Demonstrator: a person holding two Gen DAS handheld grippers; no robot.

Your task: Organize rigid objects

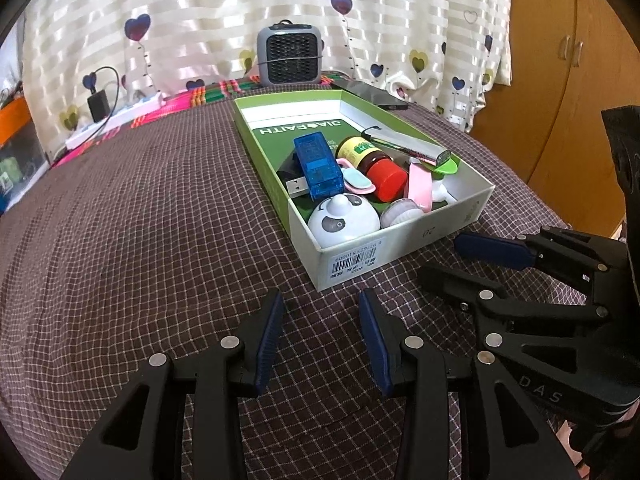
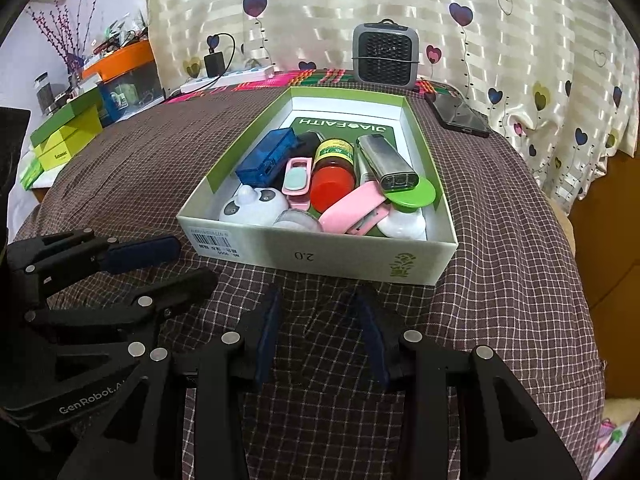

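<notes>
Using the green-and-white box [image 2: 320, 248] as the anchor, going left to right. Left of its near corner the left gripper [image 1: 320, 312] hovers over the checked cloth [image 1: 140, 220] with its jaws apart and nothing between them. The right gripper [image 2: 316, 312] sits just in front of the box's near wall, likewise spread and empty.

Inside the box, the rigid bits are all piled toward the near end: blue USB meter [image 2: 266, 156] and panda-faced gadget [image 2: 254, 204] on the left, a small pink clip [image 2: 298, 178], the red-capped bottle [image 2: 332, 178] in the middle, a pink case [image 2: 354, 208], then the silver lighter-like block [image 2: 386, 164] resting on a green disc [image 2: 412, 194] on the right. The far half is bare.

Risk, as I see it: that heap is stacked loosely, so grabbing a lower piece could tip the silver block or roll the bottle. Pushing a finger against the light cardboard wall could also slide the whole box on the cloth.

Readable text: "JIAOFAITH" upside down on the box floor, "2.0" on the near wall beside a barcode sticker, "GenRobot.A…" on the left gripper in the right wrist view, "DAS" on the right one in the left wrist view.
</notes>
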